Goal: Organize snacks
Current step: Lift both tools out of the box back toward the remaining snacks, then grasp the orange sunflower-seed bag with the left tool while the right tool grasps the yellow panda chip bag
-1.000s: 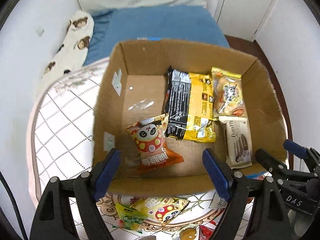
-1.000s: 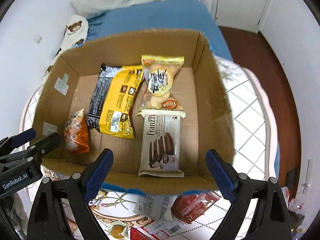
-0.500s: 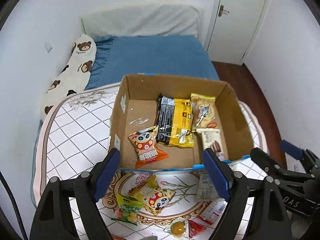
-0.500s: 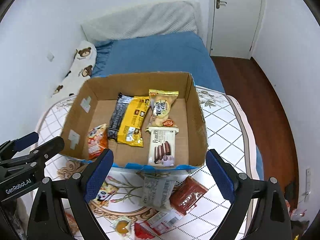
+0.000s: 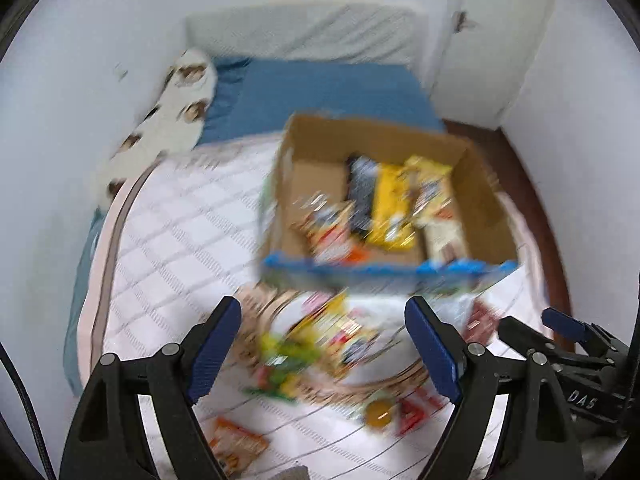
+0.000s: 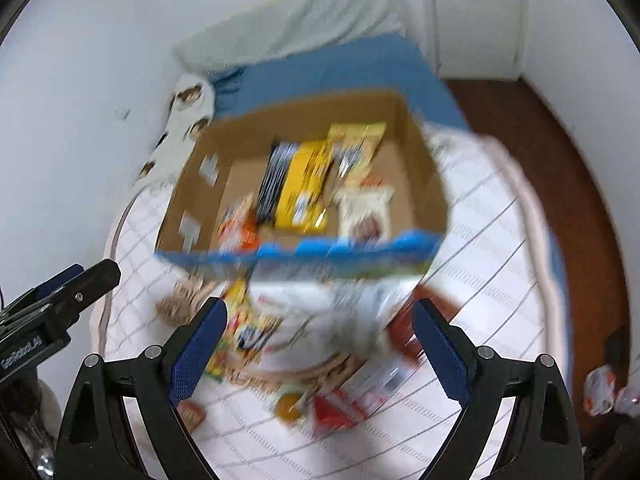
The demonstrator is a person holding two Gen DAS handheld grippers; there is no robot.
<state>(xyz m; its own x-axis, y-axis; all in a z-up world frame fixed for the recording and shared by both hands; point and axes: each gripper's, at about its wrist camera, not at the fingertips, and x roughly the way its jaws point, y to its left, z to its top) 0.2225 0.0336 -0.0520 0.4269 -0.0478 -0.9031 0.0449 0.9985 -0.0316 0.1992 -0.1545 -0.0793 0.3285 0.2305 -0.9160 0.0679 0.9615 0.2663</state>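
Both views are blurred by motion. A cardboard box (image 5: 484, 200) (image 6: 424, 184) holds several snack packs, among them a yellow-and-black pack (image 5: 384, 208) (image 6: 300, 188) and an orange panda pack (image 5: 332, 232) (image 6: 236, 228). Loose snacks (image 5: 320, 336) (image 6: 256, 332) lie on the white quilted table in front of the box. My left gripper (image 5: 324, 340) is open and empty, above the loose snacks. My right gripper (image 6: 320, 340) is open and empty, also in front of the box, and shows in the left wrist view (image 5: 560, 332).
A round yellow item (image 5: 378, 414) (image 6: 288, 404) and red packets (image 6: 336, 412) lie near the table's front. An orange packet (image 5: 236, 446) lies at the front left. A blue bed (image 5: 320, 92) stands behind the table, with dark wooden floor (image 6: 560, 168) at the right.
Both grippers have pulled back and up from the box, so the box looks smaller and more loose snacks in front of it show. Both stay open and empty.
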